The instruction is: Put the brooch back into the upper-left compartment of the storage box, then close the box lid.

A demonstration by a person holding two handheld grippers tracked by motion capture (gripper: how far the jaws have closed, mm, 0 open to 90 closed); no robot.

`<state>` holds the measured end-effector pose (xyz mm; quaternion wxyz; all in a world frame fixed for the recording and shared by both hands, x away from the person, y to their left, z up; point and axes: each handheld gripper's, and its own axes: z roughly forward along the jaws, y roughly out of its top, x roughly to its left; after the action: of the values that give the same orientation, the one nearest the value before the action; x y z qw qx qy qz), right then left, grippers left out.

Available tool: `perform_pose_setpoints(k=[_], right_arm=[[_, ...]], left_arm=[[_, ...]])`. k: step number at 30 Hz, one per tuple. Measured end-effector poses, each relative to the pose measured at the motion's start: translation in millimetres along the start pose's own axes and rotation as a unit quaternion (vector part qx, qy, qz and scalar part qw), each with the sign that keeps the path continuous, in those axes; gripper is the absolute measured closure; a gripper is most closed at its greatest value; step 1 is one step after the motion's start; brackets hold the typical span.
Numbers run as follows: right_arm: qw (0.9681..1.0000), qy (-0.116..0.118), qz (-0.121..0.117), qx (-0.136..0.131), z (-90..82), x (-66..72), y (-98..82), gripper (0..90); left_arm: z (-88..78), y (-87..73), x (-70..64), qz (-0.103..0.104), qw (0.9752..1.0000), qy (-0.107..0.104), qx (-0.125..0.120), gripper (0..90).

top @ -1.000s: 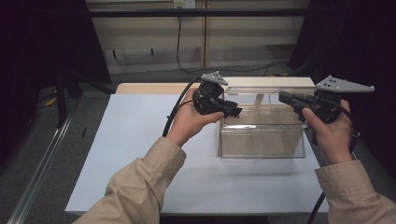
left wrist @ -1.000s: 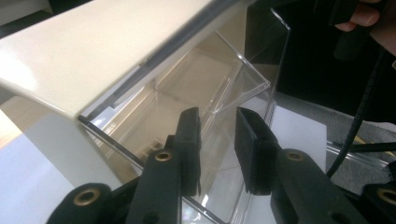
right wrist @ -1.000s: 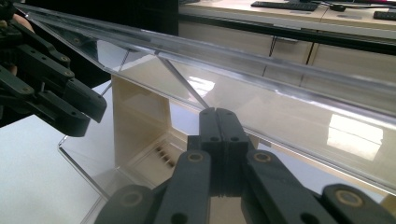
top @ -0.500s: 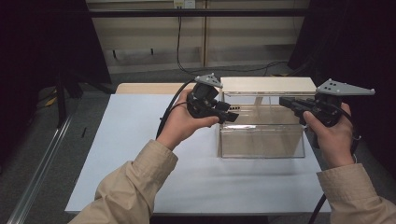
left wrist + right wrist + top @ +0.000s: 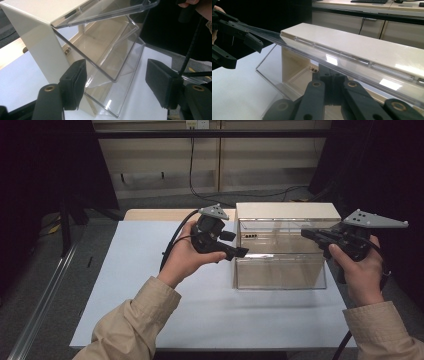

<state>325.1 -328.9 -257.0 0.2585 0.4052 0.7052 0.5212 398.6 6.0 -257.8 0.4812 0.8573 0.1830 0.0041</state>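
Note:
A clear plastic box (image 5: pixel 280 270) with a cream back and top (image 5: pixel 287 211) stands on the white table (image 5: pixel 145 275). Its hinged clear lid (image 5: pixel 112 11) is raised to about level. My left gripper (image 5: pixel 241 252) is beside the box's left end. Its jaws have just been opening and stand apart, with the box's lower corner (image 5: pixel 112 75) seen between the pads (image 5: pixel 75 85), untouched. My right gripper (image 5: pixel 306 234) is at the box's right end, shut, its tips (image 5: pixel 331 75) lying just under the raised lid (image 5: pixel 294 50). Whether it pinches the lid I cannot tell.
A wooden strip (image 5: pixel 155 214) borders the table's far edge. Cables (image 5: pixel 192 165) and pale cabinets (image 5: pixel 150 155) lie beyond it. A metal rail (image 5: pixel 45 295) runs along the floor at the left. Bare tabletop stretches to the left of the box and in front of it.
My left gripper has drawn back leftward from the box's top left corner, and its jaws have opened. The right gripper has stayed in place.

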Motion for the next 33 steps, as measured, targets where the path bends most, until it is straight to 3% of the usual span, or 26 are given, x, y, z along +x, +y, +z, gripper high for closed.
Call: perform_pose_setpoints(k=[13, 22, 33], right_arm=[[0.9999, 0.014, -0.001, -0.005, -5.5, 7.5, 4.3, 90.0], [0.9999, 0.016, 0.0, -0.003, -6.3, 7.3, 1.8, 90.0], [0.9998, 0.019, 0.0, -0.003, -9.4, 9.1, -0.5, 90.0]], left_arm=[[-8.3, -10.9, -1.4, 0.007, 1.0, 0.004, 0.005, 22.1], [-14.1, -25.1, 5.8, -0.003, 1.0, 0.008, 0.005, 18.8], [-26.1, -43.3, 14.7, -0.004, 0.9996, 0.028, 0.007, 14.7]])
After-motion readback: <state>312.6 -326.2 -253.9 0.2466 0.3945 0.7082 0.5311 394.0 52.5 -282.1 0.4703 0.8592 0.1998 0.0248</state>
